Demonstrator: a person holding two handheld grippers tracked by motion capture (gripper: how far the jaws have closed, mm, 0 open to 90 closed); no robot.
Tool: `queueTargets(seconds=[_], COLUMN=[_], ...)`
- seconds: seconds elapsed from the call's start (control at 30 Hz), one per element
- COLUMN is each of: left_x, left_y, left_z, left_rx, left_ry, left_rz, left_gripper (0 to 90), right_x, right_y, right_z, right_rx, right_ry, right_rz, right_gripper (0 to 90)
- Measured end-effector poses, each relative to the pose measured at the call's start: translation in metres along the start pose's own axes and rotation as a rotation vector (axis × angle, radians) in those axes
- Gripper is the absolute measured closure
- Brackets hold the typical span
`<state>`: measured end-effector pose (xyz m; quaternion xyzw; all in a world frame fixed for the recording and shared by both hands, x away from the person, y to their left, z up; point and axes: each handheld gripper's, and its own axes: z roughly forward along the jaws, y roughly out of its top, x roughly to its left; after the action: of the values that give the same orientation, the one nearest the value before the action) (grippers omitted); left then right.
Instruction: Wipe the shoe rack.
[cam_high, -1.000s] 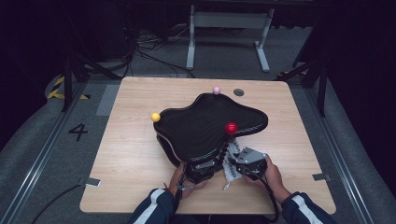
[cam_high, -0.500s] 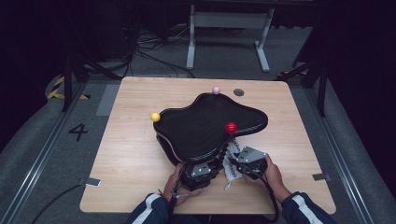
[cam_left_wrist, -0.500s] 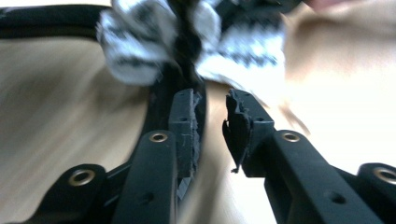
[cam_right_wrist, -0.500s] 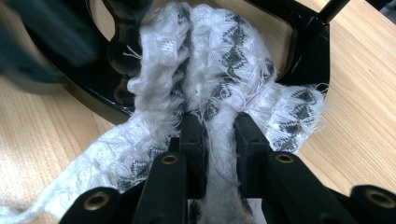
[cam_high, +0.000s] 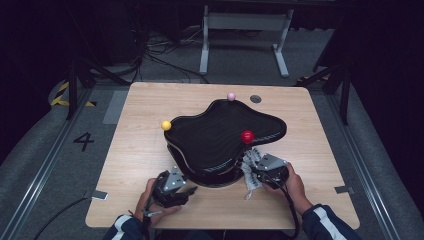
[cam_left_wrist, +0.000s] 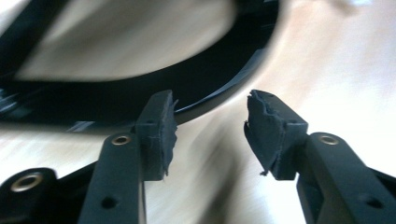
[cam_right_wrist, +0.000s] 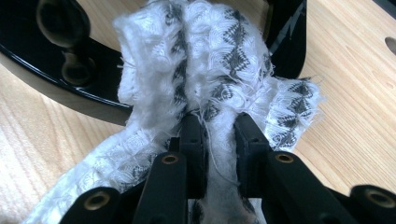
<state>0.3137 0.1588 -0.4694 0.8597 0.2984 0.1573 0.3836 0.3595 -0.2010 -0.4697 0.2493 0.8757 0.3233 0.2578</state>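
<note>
Two hand-held grippers work at the near edge of the wooden counter (cam_high: 140, 150), each in one of the person's hands. The left hand-held gripper (cam_high: 189, 190) sits near the front edge, just beside the near rim of a black, wavy-edged tray (cam_high: 220, 132). Its jaws have just been opening and now stand apart with nothing between them; the left gripper view, which is blurred, shows bare wood and the tray's dark curved rim past the frayed pads (cam_left_wrist: 161, 135).

The right hand-held gripper (cam_high: 256, 170) lies to the right of it, against the tray's near right side. It is clenched on a white cloth (cam_high: 248, 172) with a dark zigzag pattern. In the right gripper view the cloth (cam_right_wrist: 210, 70) bunches up in folds above the jaws, a strip of it is pinched between the two pads, and the rest hangs down to the counter on both sides. The cloth lies against the tray's black rim.

Farther back, a red ball (cam_high: 247, 136) sits on the tray's right part. A yellow ball (cam_high: 166, 125) rests at the tray's left edge, and a pink ball (cam_high: 231, 96) at its far edge. Beyond that, a small dark round spot (cam_high: 255, 99) marks the counter near its far side.
</note>
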Motion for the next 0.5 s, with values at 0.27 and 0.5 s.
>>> queueTargets(seconds=[0.27,0.5], left_x=[0.056,0.087], left_y=[-0.009,0.004], left_z=[-0.007,0.002], left_rx=[-0.007,-0.044], left_ry=[0.129,0.149], left_rz=[-0.124,-0.179], left_gripper=[41.2,36.1], right_x=[0.005,0.016], right_y=[0.008,0.005], right_z=[-0.013,-0.014], right_rx=[-0.061,-0.029], right_ry=[0.058,0.086], right_rz=[0.017,0.025], right_gripper=[78.4,78.0])
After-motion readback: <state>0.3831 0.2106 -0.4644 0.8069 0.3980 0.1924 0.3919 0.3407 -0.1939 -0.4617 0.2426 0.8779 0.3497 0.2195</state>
